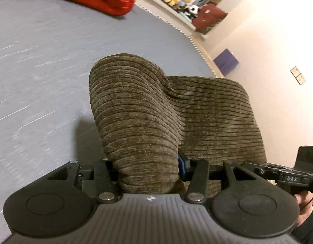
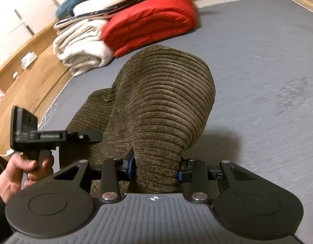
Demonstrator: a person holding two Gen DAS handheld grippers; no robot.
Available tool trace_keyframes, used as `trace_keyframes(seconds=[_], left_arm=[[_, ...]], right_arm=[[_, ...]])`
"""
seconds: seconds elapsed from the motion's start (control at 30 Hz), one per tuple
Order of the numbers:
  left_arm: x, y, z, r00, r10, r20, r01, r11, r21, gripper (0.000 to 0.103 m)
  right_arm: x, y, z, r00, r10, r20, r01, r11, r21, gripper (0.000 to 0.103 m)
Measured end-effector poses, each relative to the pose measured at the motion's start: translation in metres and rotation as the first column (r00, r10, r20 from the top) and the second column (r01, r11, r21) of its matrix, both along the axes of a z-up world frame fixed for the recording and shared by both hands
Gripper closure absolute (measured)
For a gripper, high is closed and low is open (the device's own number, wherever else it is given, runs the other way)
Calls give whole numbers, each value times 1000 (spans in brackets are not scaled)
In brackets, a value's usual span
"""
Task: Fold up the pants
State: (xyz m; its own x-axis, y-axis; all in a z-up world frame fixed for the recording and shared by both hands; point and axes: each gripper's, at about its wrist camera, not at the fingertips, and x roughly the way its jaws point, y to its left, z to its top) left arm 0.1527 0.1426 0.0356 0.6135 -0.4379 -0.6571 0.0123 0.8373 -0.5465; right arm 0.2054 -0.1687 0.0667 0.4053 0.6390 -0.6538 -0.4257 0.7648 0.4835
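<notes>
Corduroy pants (image 1: pixel 156 118) bulge ahead of both tongs: we clamp a bunched fold in our left gripper (image 1: pixel 148 168) and another in our right gripper (image 2: pixel 156 168), above the grey mattress (image 1: pixel 44 71).

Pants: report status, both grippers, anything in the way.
Left gripper and right gripper both clamped on the brown corduroy pants. Pants bunched, lifted off the grey surface. Red blanket beyond, clear of pants.

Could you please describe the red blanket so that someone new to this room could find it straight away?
Start at the grey bed and look to its far end. The red blanket lies there folded, beside a pile of cream and white linens. It is the only bright red thing on the bed, unlike the brown ribbed pants.
</notes>
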Motion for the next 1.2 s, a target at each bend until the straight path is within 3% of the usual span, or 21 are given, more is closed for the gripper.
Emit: trace_keyframes(seconds=[0.07,0.13,0.17,0.23,0.27,0.3,0.4,0.53,0.57,0.6,0.67,0.7,0.73,0.77,0.87,0.97,1.03,1.1,1.2], left_arm=[[9,-11,-10,1000,12,7,-12,1000,23,42],[13,-15,-17,997,75,-15,-71,986,150,33],[14,-16,-19,990,139,-31,-127,962,241,32],[12,-14,-17,978,206,-14,-191,930,313,32],[7,-13,-10,973,229,20,-223,918,327,32],[4,-15,-4,972,231,51,-234,911,339,32],[-15,-35,15,985,106,136,-148,924,352,32],[-42,-73,16,978,-123,167,43,909,414,32],[-46,-83,10,970,-187,153,102,891,443,34],[-51,-94,-3,962,-258,94,179,848,498,37],[-54,-109,-40,940,-332,-81,311,735,602,40],[-61,-116,-50,925,-366,-100,338,676,655,39],[-65,-119,-49,921,-379,-91,339,661,670,39],[-62,-119,-45,923,-374,-91,337,672,660,40],[-54,-103,-25,951,-308,-31,264,754,602,40],[-39,-91,-10,974,-210,82,126,811,571,41],[-20,-83,-6,983,-118,141,24,842,538,52],[-6,-78,-7,985,-50,163,-41,859,511,79],[12,-78,-10,983,40,178,-125,858,498,88]], right_arm=[[12,-12,-7,1000,-7,8,7,1000,-12,63],[24,-18,-22,999,-41,11,42,998,-38,57],[29,-23,-33,996,-90,16,91,992,-88,54],[33,-27,-44,974,-210,89,226,941,-253,55],[31,-31,-42,957,-247,153,282,911,-299,55],[28,-34,-37,949,-254,187,301,905,-300,55],[11,-39,-17,945,-224,237,278,934,-225,55],[-22,-27,-19,967,0,254,63,968,-241,54],[-30,-22,-27,968,77,238,-10,962,-272,54],[-38,-18,-40,967,149,206,-81,948,-308,54],[-54,-6,-73,948,302,104,-233,876,-422,53],[-67,-4,-79,920,363,151,-252,839,-483,53],[-75,-2,-78,901,400,168,-268,818,-509,53],[-75,-2,-74,904,398,157,-272,818,-507,53],[-58,-9,-58,930,346,126,-258,856,-448,55],[-42,-22,-38,953,239,189,-154,913,-378,52],[-19,-29,-24,966,91,240,-17,956,-293,51],[5,-33,-19,965,-67,253,119,973,-196,47],[39,-31,-26,942,-233,241,269,955,-126,47]])
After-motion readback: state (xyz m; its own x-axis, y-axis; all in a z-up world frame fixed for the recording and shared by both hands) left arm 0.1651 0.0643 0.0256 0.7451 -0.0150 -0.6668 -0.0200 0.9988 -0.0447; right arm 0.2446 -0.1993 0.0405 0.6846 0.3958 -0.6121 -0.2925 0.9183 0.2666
